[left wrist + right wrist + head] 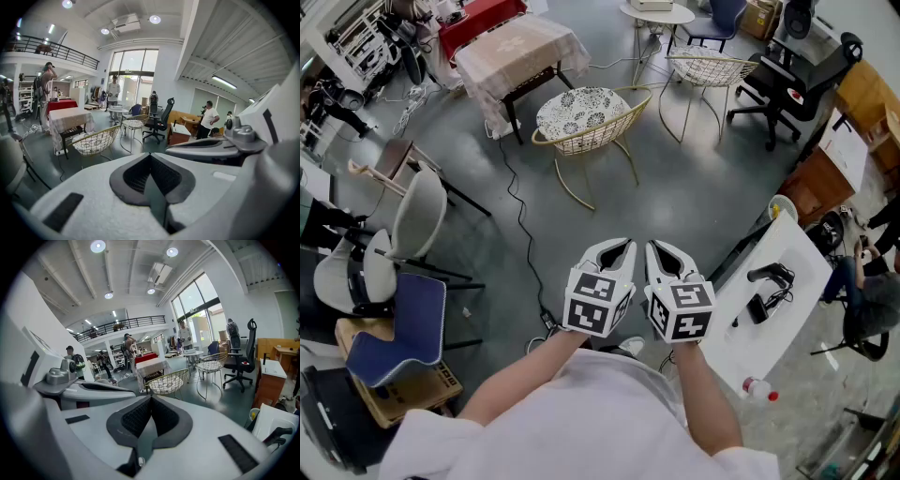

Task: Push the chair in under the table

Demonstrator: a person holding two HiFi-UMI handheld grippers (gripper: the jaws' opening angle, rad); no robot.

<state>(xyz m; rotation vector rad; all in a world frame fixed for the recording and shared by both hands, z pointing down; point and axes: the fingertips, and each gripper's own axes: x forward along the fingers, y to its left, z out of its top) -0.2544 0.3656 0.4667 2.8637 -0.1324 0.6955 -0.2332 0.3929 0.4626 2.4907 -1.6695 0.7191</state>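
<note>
A gold wire chair (pixel 586 117) with a patterned cushion stands on the grey floor, a little out from a table (pixel 520 52) draped in a beige cloth. The chair (pixel 96 140) and table (pixel 68 119) also show in the left gripper view. In the right gripper view the chair (pixel 168 383) stands in front of the table (pixel 151 366). My left gripper (pixel 617 247) and right gripper (pixel 662 249) are held side by side close to my body, well short of the chair. Both are shut with nothing between the pads.
A second wire chair (pixel 708 70) and a small round white table (pixel 656 14) stand further back, with a black office chair (pixel 792 80) at the right. A white table (pixel 773 291) is at my right. Grey chairs (pixel 412 225) and a blue seat (pixel 398 323) crowd my left. A cable (pixel 520 216) runs across the floor.
</note>
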